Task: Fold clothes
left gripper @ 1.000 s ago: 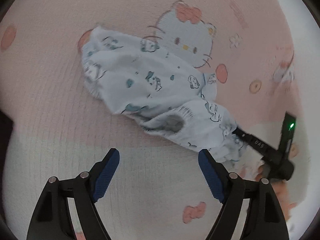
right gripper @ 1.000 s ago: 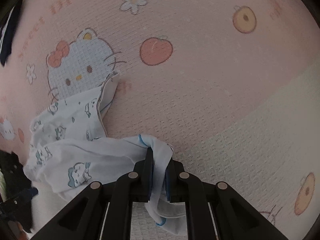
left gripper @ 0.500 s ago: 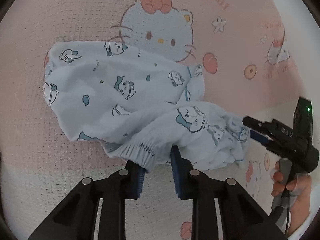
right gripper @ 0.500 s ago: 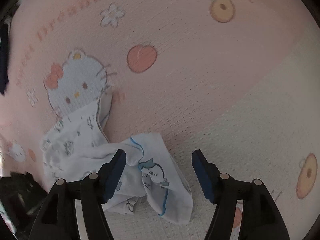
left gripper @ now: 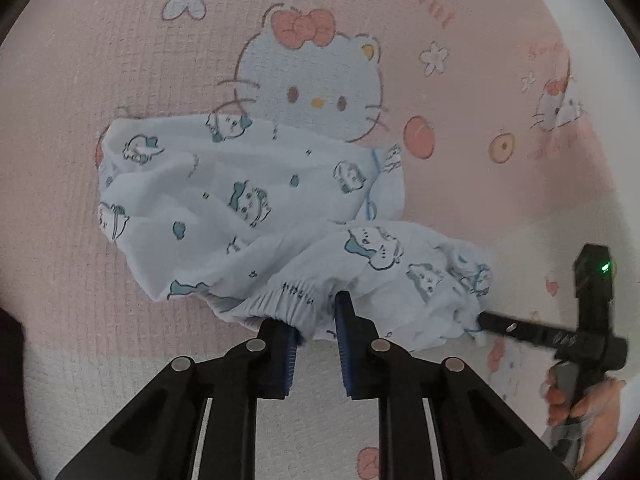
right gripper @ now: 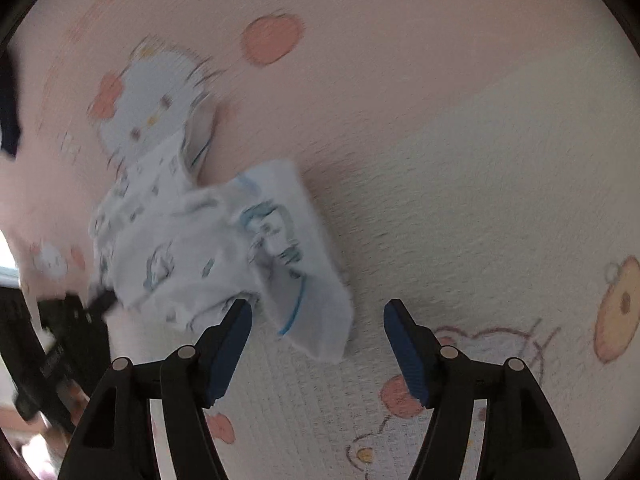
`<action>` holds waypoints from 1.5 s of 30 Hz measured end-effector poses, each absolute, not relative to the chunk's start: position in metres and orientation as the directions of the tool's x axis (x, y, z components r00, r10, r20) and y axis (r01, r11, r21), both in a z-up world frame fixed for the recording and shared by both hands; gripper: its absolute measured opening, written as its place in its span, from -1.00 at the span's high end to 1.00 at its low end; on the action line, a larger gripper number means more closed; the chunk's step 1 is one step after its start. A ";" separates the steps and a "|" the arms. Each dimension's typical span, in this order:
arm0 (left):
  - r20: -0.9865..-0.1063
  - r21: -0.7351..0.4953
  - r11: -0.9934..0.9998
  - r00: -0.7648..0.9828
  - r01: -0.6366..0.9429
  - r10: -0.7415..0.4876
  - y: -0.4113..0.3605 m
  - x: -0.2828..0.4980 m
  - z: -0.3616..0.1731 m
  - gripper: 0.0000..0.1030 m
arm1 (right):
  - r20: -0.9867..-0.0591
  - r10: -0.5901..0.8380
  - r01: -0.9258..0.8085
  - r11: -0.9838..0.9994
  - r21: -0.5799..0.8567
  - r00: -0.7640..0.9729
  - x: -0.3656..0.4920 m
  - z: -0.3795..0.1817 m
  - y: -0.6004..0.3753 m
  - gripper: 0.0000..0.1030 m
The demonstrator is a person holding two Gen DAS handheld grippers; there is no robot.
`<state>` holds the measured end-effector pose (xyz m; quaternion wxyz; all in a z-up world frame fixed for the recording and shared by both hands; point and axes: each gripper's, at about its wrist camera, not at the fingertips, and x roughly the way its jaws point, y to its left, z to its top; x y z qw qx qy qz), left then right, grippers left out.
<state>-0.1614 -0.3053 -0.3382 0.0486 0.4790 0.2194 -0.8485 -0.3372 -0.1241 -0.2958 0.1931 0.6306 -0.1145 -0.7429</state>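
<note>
A small white garment (left gripper: 256, 204) with blue cartoon prints lies crumpled on a pink and cream blanket. My left gripper (left gripper: 316, 320) is shut on its gathered elastic waistband (left gripper: 288, 300) at the near edge. In the right wrist view the same garment (right gripper: 208, 248) is blurred, and one blue-trimmed end lies just ahead of my right gripper (right gripper: 318, 320), which is open with nothing between its fingers. The right gripper (left gripper: 520, 328) also shows in the left wrist view, touching the garment's right end.
The blanket (left gripper: 120, 60) has a large cat-face print (left gripper: 316, 88), flowers and peach motifs. A hand (left gripper: 576, 400) holds the right gripper's handle at the lower right. A dark object (right gripper: 8, 120) sits at the left edge of the right wrist view.
My left gripper went from open to shut on the waistband. My right gripper let go of the garment's end, opened wide and pulled back a little.
</note>
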 end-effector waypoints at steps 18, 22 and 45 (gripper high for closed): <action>-0.739 -0.543 -0.793 -0.606 0.278 0.294 -0.338 -0.156 -0.310 0.86 | -0.898 -0.322 0.281 -0.929 0.239 -0.301 -0.316 -0.268 -0.148 0.79; -0.724 -0.554 -0.783 -0.629 0.284 0.284 -0.343 -0.153 -0.294 0.86 | -0.827 -0.425 0.274 -0.900 0.340 -0.369 -0.311 -0.253 -0.130 0.80; -0.843 -0.282 -0.898 -0.534 0.338 0.063 -0.356 -0.169 -0.295 0.86 | -0.790 -0.456 0.177 -0.889 0.422 -0.410 -0.311 -0.236 -0.090 0.80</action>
